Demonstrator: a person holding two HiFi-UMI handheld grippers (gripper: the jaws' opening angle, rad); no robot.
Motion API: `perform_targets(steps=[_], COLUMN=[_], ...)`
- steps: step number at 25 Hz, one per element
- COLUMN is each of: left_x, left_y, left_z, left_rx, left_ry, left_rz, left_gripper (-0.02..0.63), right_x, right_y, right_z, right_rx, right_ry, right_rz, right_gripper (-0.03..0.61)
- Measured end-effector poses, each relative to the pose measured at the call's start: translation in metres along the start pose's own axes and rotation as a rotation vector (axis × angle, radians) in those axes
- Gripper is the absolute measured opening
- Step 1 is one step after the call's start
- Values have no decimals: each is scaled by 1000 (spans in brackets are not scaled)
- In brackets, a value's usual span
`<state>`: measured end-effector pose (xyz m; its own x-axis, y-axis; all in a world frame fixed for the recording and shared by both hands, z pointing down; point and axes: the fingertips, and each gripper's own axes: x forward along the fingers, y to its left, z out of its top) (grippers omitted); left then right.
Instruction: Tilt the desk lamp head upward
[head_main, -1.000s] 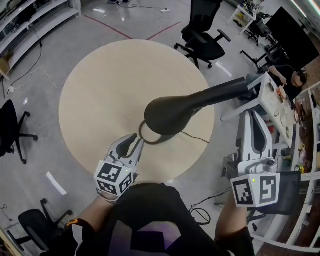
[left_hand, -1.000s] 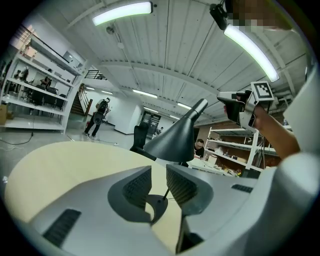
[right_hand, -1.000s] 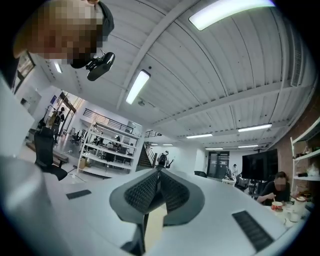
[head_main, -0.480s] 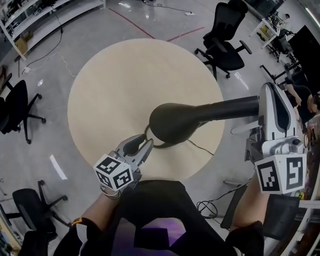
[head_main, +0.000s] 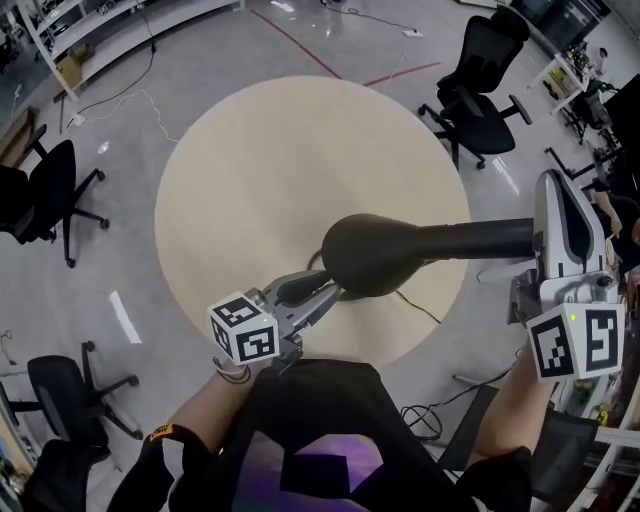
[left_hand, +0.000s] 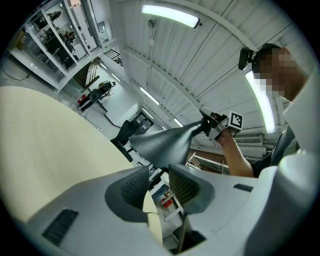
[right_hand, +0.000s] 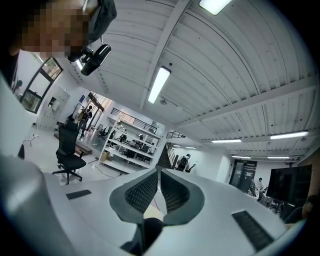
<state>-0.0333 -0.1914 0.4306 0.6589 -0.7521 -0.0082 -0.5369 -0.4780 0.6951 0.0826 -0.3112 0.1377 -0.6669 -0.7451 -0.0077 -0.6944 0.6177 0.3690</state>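
Observation:
The black desk lamp head (head_main: 375, 255) hangs over the near edge of the round table, and its neck (head_main: 480, 238) runs right, level, to the side of my right gripper (head_main: 560, 188). That gripper points up at the ceiling with its jaws shut (right_hand: 159, 176) and nothing visible between them; whether it touches the neck cannot be told. My left gripper (head_main: 322, 292) is open just below the head's lower left rim. From the left gripper view the head (left_hand: 162, 142) sits just beyond the gripper (left_hand: 159, 172), with nothing between the pads. The head hides the lamp's base.
The lamp stands on a beige round table (head_main: 250, 160). A thin cord (head_main: 415, 305) trails off the table's near right edge. Black office chairs stand at the back right (head_main: 480, 60) and at the left (head_main: 40, 200). Shelving lines the far left wall.
My left gripper has swung right from beside the base ring to under the lamp head, its jaws wider. The right gripper has shifted right and up beside the neck.

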Motion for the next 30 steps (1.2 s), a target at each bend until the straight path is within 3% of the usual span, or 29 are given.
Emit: perform_targets(steps=[6, 12, 19, 30], left_x=[3, 0, -3, -14], left_y=[-4, 1, 3, 0], left_z=[5, 6, 10, 47], left_rx=[-91, -137, -126, -60], left_ry=[-7, -11, -3, -42], left_rz=[-118, -144, -155, -143], left_gripper=[152, 151, 140, 126], right_x=[9, 10, 12, 5], right_y=[-1, 5, 3, -13], right_z=[-11, -15, -17, -32], right_rx=[2, -6, -27, 51], right_ry=[28, 40, 54, 66], right_rz=[1, -9, -25, -63], right_gripper=[11, 11, 11, 11])
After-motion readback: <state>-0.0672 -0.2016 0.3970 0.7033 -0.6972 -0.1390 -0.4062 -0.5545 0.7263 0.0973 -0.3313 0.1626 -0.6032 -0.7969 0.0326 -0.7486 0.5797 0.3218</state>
